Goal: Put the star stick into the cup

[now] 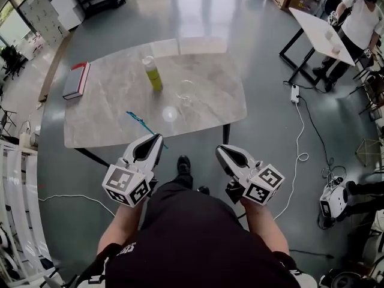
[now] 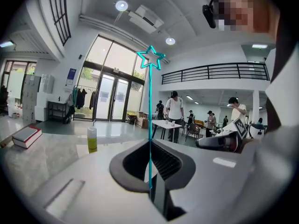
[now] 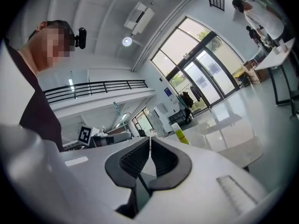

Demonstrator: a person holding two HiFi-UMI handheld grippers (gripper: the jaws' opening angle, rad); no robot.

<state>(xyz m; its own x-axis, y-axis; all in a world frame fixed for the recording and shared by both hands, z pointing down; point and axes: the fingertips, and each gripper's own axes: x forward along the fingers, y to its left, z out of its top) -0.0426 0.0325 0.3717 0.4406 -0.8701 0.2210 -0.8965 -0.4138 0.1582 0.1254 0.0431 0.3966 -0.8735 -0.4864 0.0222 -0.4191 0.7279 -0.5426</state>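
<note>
**A:** Where's the stick [image 2: 150,107] now?

**B:** In the left tool [image 1: 155,140], whose jaws are shut on it low on the shaft. It's held at the near edge of the worktop [image 1: 108,114], with the star [image 2: 150,58] at the far end. The right tool [image 1: 223,151] has its jaws together with nothing between them, and it's off the worktop beside the left one.

**A:** And the cup [image 1: 185,92]?

**B:** It's upright near the middle of the worktop, well apart from both tools, with a bottle [image 1: 152,72] near it on the left.

**A:** What worries you?

**B:** Mostly the grip. The shaft is thin and it's pinched at one end with a long free length. If it brushes anything, I'd expect it to swivel in the jaws or slide out.

**A:** The cup itself?

**B:** It's clear, so the rim is hard to pick out from the head view. The star is the wide part and sits farthest from the tool, where any wobble is largest. If the star goes in first and catches the rim, it could push the cup over or shove it along. It looks light, and nothing is steadying it.

**A:** The bottle?

**B:** Coming in from the left, the stick could clip it. A path from the near side looks safer.

**A:** And the release?

**B:** If the stick is let go while leaning, its top weight might tip the cup.
</note>
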